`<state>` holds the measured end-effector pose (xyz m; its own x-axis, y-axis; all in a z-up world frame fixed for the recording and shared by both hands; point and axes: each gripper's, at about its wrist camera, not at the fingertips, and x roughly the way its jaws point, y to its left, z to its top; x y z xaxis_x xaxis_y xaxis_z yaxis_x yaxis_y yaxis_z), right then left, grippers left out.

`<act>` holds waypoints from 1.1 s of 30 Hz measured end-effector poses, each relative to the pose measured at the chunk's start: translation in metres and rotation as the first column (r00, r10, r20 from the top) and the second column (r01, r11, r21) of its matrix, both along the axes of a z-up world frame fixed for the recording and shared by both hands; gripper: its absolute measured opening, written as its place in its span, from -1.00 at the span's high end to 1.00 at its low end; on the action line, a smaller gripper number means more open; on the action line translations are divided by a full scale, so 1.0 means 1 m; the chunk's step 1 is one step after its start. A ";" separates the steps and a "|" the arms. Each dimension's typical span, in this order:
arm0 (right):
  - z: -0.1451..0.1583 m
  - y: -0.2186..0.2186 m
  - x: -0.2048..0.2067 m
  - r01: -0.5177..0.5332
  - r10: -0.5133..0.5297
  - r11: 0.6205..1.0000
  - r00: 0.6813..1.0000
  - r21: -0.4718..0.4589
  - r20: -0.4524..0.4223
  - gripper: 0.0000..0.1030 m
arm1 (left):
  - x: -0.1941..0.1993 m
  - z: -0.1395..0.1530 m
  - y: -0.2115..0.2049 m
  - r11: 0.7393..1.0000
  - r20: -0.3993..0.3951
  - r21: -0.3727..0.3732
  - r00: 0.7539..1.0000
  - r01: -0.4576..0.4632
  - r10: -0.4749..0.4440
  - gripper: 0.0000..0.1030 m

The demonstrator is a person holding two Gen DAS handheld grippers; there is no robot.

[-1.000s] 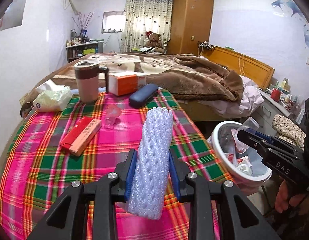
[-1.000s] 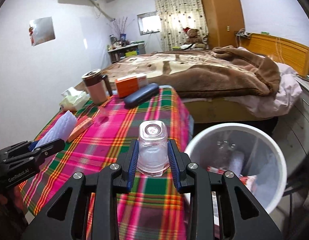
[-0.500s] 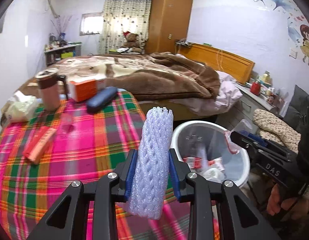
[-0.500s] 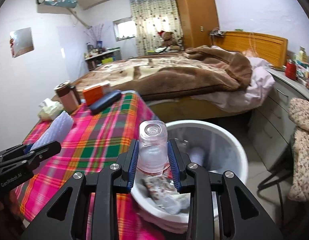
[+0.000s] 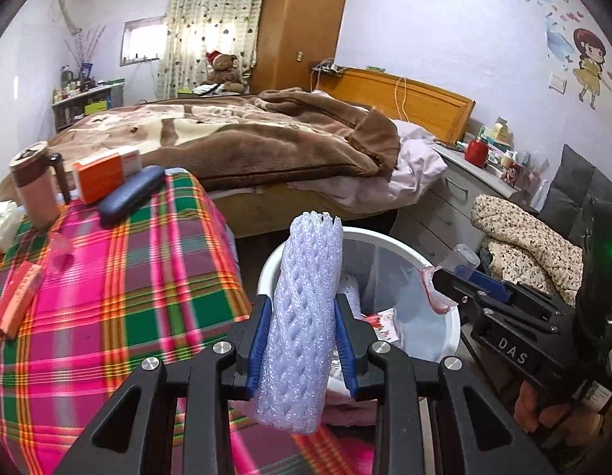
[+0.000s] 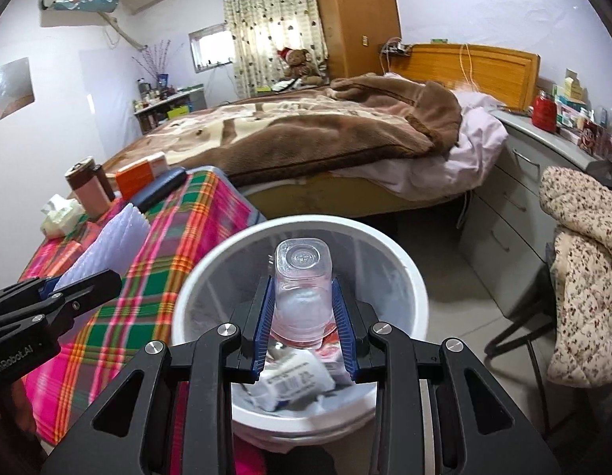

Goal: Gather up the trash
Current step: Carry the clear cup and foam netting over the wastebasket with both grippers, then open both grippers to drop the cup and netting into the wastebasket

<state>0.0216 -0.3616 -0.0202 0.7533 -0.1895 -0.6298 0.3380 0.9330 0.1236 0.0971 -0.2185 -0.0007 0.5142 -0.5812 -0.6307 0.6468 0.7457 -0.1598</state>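
White foam netting, a fruit sleeve [image 5: 306, 316], stands upright between the blue pads of the left gripper [image 5: 302, 340], which are clamped on its lower half; its frayed top rises past the fingertips. Just beyond and below those fingertips sits the near rim of the white waste bin [image 5: 450, 330], the plaid tablecloth [image 5: 120, 285] lying to their left. From the other wrist, the right gripper [image 6: 304, 324] is clenched on a clear plastic cup [image 6: 302, 277], held bottom-forward, directly over the bin's mouth with wrappers [image 6: 294, 384] showing under the pads. I judge this the drop step: both pieces are carried and at the bin. The cup only needs the jaws to part; the sleeve looks to need carrying a little further forward and right over the opening first, since it could otherwise catch the rim or land on the cloth
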 end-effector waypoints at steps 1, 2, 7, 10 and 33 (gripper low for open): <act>-0.002 -0.002 0.000 0.004 -0.004 1.000 1.000 0.003 -0.006 0.40 | -0.001 -0.002 -0.006 1.000 -0.003 -0.002 1.000 0.008 -0.008 0.38; -0.003 -0.004 0.000 0.010 -0.010 1.000 1.000 0.004 -0.011 0.40 | -0.001 -0.004 -0.011 1.000 -0.003 0.006 1.000 0.012 -0.012 0.38; -0.009 -0.014 -0.002 0.029 -0.029 1.000 0.999 0.009 -0.024 0.40 | -0.002 -0.011 -0.029 0.999 -0.005 0.025 0.999 0.035 -0.034 0.38; -0.012 -0.019 -0.001 0.035 -0.034 0.999 0.999 0.005 -0.036 0.40 | 0.000 -0.015 -0.035 0.999 -0.009 0.033 0.999 0.038 -0.038 0.38; -0.020 -0.029 0.002 0.034 -0.033 0.999 0.996 0.008 -0.080 -0.18 | 0.008 -0.026 -0.047 0.998 -0.045 0.033 0.998 0.050 -0.049 -0.09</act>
<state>0.0237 -0.3903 -0.0399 0.6939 -0.2072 -0.6896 0.3780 0.9200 0.1039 0.1051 -0.2657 -0.0272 0.4562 -0.5832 -0.6721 0.6761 0.7183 -0.1644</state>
